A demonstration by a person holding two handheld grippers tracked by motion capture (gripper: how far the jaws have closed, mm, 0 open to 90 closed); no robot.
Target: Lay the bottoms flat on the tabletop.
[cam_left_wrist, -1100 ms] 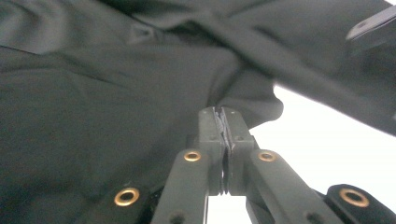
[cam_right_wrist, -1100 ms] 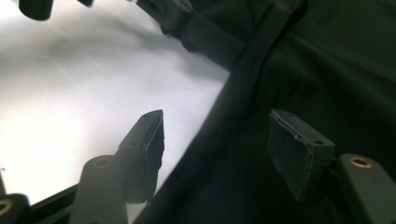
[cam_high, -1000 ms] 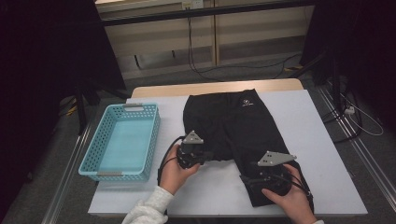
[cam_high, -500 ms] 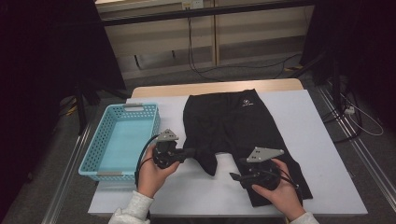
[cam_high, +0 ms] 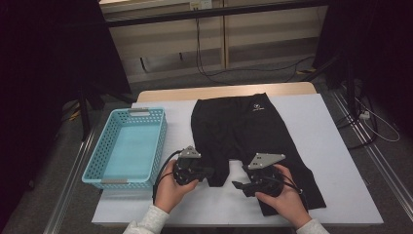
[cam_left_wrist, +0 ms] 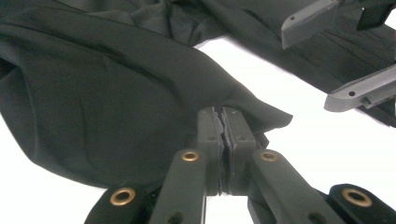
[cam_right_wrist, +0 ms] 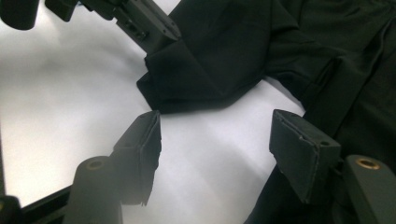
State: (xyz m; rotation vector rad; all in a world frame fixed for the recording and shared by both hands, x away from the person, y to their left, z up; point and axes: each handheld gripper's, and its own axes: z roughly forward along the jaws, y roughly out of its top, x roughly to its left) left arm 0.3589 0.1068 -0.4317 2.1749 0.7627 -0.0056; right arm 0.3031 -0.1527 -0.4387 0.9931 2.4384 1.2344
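High view: black shorts (cam_high: pixel 253 141) lie spread mid-table, waistband toward the far edge, legs toward the near edge. Left gripper (cam_high: pixel 207 172) has slid left and back, jaws pinched tight on the left leg hem (cam_left_wrist: pixel 261 114), now drawn toward the basket (cam_high: pixel 104 156) side. Right gripper (cam_high: pixel 238 185) has edged left, jaws apart, empty, beside the right leg. Likely a fold beginning.

A light blue plastic basket (cam_high: pixel 127 148) with perforated walls and handle slots sits along the left edge of the white rectangular table (cam_high: pixel 331 146), its inside bare. Beyond the table's far edge, black cables (cam_high: pixel 209 68) trail across the grey floor (cam_high: pixel 272 73) below pale wooden panelling (cam_high: pixel 160 44).
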